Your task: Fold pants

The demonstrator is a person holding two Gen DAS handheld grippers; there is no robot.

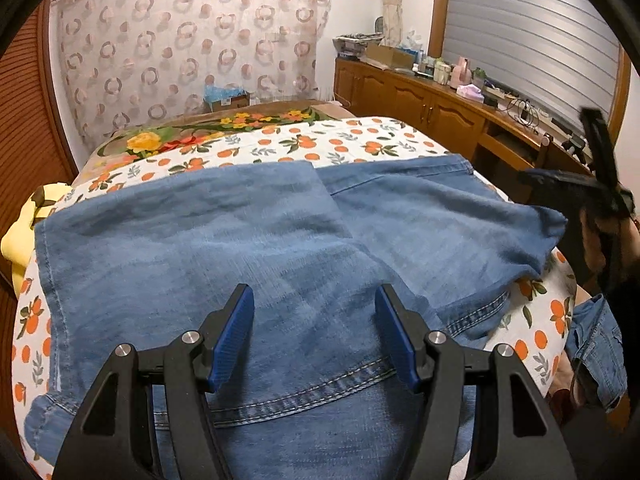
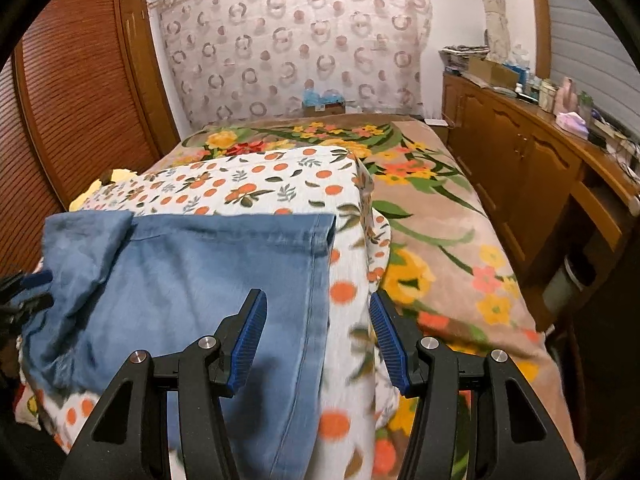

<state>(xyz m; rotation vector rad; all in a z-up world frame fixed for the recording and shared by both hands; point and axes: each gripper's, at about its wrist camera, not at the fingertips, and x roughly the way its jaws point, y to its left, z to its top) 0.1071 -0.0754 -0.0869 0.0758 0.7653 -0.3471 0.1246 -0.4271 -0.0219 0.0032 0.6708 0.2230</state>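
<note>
Left wrist: left gripper (image 1: 314, 334) poised over blue denim pants (image 1: 224, 240) spread on the orange-print sheet (image 1: 360, 140), jaws parted, nothing between the pads. Right wrist: right gripper (image 2: 318, 334) gaping and empty above the pants' (image 2: 200, 272) right edge, over the sheet (image 2: 256, 184).

The left gripper (image 1: 314, 322) points forward and downward, its blue-padded jaws standing apart with nothing between them. The right gripper (image 2: 318, 322) tilts down likewise, jaws parted and empty. In the left wrist view the right gripper (image 1: 600, 184) appears blurred at three o'clock.
</note>
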